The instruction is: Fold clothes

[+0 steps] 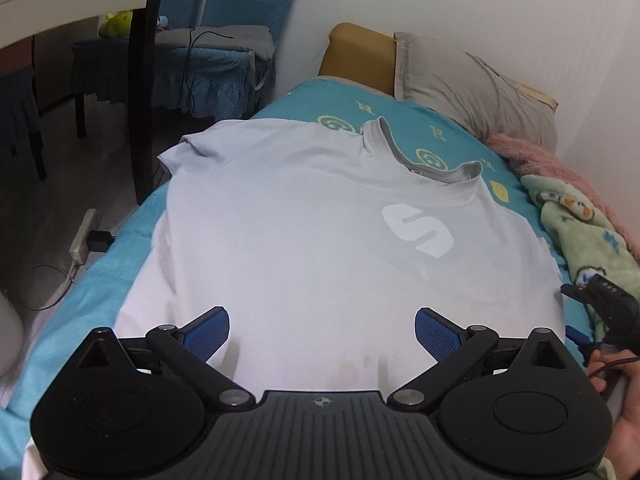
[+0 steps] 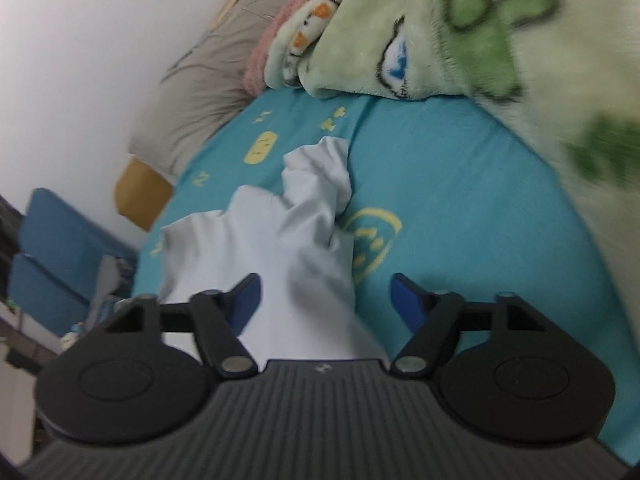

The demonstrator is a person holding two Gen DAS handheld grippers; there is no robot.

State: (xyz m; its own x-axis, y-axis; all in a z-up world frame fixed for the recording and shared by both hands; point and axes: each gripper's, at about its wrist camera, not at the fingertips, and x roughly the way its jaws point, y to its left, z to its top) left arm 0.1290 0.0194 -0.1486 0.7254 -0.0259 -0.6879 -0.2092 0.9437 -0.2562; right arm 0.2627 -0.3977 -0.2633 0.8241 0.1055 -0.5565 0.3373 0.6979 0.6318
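A bed covered by a turquoise cotton sheet printed with yellow smiley faces is filling most of both views, running up to a mustard-coloured padded headboard against a white wall. A pale lilac-white short-sleeved T-shirt with a grey ribbed collar and a white S-shaped logo is lying spread flat, front up, across the middle of the sheet, its collar pointing toward the headboard and its hem reaching down under the left gripper. In the right wrist view one bunched sleeve of the same T-shirt is lying crumpled on the sheet. A light green fleece blanket with cartoon prints is sitting heaped along the wall side of the bed, with a pink fuzzy blanket just behind it and a beige pillow leaning at the headboard. The left gripper is hovering over the lower part of the shirt with its blue-padded fingers spread wide and nothing pinched between them. The right gripper is also standing spread, the sleeve cloth lying between its fingers but not pressed by them. A person's hand is holding the right gripper at the shirt's right edge. A white power strip with a black plug is lying on the floor beside the bed.
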